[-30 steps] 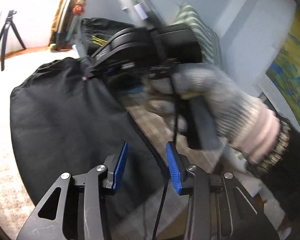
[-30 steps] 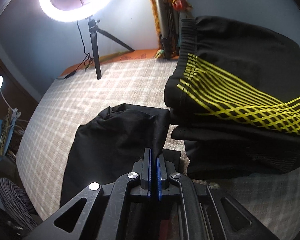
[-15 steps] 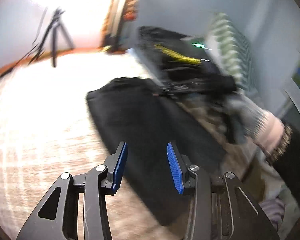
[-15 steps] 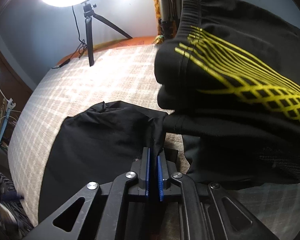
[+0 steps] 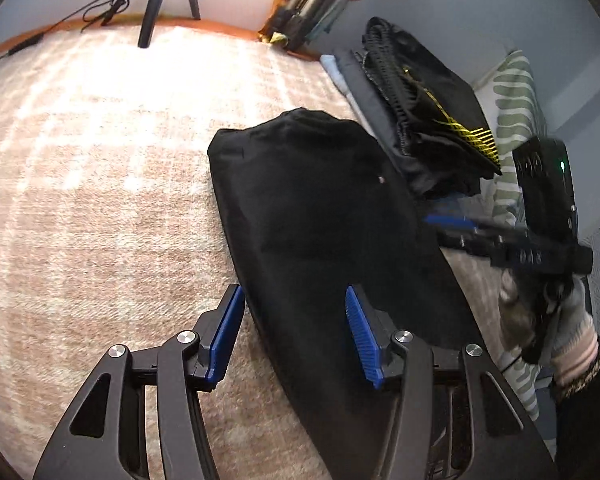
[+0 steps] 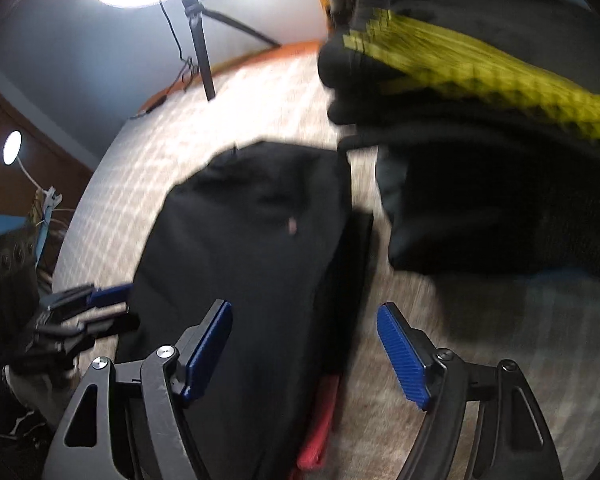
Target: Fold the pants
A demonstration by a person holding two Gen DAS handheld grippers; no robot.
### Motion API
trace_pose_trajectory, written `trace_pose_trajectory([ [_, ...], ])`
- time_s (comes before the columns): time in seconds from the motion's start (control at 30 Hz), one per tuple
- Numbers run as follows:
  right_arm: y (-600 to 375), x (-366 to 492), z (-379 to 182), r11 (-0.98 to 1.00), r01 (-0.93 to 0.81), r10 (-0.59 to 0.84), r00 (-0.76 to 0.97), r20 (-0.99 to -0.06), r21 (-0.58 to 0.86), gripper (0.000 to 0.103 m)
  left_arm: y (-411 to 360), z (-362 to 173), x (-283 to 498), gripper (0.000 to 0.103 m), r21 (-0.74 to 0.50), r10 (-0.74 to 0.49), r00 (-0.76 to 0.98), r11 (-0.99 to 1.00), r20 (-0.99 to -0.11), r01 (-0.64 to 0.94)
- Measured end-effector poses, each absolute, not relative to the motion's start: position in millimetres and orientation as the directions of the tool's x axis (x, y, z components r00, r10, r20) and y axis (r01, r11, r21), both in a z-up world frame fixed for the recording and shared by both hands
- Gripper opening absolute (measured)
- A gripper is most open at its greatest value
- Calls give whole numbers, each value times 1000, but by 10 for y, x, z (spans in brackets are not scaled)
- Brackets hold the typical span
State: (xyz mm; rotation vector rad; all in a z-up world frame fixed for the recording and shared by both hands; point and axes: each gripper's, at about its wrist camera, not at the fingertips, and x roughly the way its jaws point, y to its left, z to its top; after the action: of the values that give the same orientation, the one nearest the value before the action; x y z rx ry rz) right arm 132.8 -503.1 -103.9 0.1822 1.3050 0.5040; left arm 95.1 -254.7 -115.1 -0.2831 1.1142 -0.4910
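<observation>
Black pants [image 5: 320, 216] are seen laid lengthwise on the checked beige bedcover [image 5: 100, 184], folded into a long narrow panel, probably so the next fold can be made across the length; in the left wrist view they run from centre frame down to the lower right. The left gripper [image 5: 296, 336] is held released, fingers spread with nothing between the pads; its left pad [image 5: 224, 336] lies over bedcover just off the cloth edge, its right pad over the cloth. The right gripper [image 6: 304, 356] is likewise spread and empty, the panel's right edge lying between its fingers; contact cannot be told. A stack of folded garments with yellow stripes [image 5: 432, 136] sits at upper right, near the pants, judged to be the finished pile.
</observation>
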Motion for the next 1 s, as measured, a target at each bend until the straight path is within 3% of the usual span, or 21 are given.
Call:
trace_pose_trajectory([
  [0.3,-5221,1227,-1246,820,-211,565,157,-810,531,80,-2549,-1280,1036,52,-508,-545,336,838,-768,199],
  [0.4,-5271,1156,-1248,789,-230,605,132,-785,570,63,-2564,-1291,1051,52,-515,-555,343,832,-758,207],
  [0.5,-5268,1120,-1271,773,-238,625,130,-769,588,60,-2585,-1298,1079,51,-521,-562,348,827,-750,212],
  [0.63,-5368,1080,-1296,771,-193,635,149,-758,607,38,-2625,-1305,1114,50,-518,-564,357,826,-745,223],
  [0.73,-5427,1032,-1293,766,-165,642,167,-748,621,31,-2636,-1306,1119,47,-510,-555,363,832,-749,218],
  [0.87,-5428,980,-1233,780,-189,625,184,-758,597,30,-2655,-1301,1119,43,-494,-543,371,840,-754,226],
  [1.0,-5449,971,-1248,784,-174,620,171,-766,595,51,-2662,-1304,1121,42,-483,-536,372,844,-758,234],
])
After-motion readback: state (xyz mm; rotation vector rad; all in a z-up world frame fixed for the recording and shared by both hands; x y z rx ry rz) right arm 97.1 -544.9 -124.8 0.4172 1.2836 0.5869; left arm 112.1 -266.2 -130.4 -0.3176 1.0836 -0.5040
